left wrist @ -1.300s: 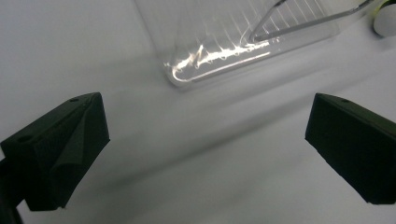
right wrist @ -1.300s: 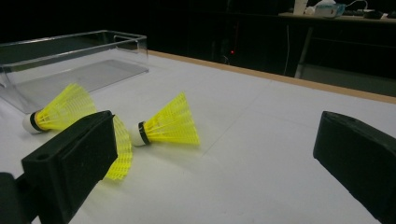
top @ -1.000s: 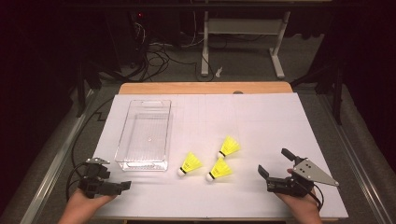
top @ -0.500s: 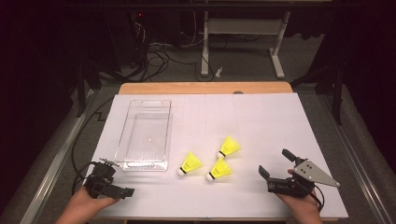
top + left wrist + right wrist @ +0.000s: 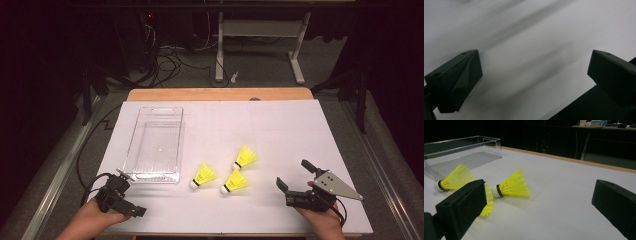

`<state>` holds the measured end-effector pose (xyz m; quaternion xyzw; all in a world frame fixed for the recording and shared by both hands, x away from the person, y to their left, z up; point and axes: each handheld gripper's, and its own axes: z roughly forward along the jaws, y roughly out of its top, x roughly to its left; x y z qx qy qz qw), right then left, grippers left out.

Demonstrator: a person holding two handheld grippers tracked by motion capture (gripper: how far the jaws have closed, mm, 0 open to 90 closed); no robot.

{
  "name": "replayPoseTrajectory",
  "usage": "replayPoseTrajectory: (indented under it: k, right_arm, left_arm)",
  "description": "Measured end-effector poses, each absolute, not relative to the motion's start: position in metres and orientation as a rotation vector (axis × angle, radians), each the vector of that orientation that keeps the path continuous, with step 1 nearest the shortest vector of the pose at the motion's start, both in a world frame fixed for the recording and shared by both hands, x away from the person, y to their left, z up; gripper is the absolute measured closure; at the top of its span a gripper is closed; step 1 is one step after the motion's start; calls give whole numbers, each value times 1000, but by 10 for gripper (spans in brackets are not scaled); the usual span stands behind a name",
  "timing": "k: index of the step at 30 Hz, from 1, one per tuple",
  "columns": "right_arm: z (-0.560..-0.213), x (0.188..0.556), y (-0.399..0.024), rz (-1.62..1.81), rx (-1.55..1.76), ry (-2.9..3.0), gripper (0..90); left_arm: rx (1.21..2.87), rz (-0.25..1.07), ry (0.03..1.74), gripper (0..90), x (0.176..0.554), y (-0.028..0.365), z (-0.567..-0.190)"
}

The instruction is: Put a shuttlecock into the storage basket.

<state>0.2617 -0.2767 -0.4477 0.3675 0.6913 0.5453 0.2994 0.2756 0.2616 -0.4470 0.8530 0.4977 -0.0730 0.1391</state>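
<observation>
High view: three yellow plastic shuttlecocks with white cork tips lie in a loose cluster on the white paper-covered worktop, the left one just beside the near end of the clear rectangular plastic tray, the middle one nearest the person, the far one behind it. The right gripper rests low near the front edge, jaws spread and empty, aimed toward the cluster. The left gripper sits at the front left corner, close to the tray's near end.

Left gripper view: its jaws stand wide apart over bare white paper, holding nothing.

Right gripper view: its jaws are spread, and the far shuttlecock lies on its side between them farther off; another lies toward the tray.

The shuttlecocks are light and rounded, so a sideways approach could nudge one into rolling, or a hard pinch on the skirt could crush it. Closely grouped, a neighbour may be knocked aside.
</observation>
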Motion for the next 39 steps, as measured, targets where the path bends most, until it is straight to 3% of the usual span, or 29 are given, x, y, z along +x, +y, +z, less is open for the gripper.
replayPoseTrajectory:
  k: [21, 39]
  right_arm:
    - [-449, 262, -273, 1450, 975, 1846, 5]
    - [-447, 262, -274, 1465, 978, 1851, 5]
  left_arm:
    - [2663, -284, 1301, 6, 277, 227, -438]
    - [2684, -299, 1219, 5, 279, 201, -429]
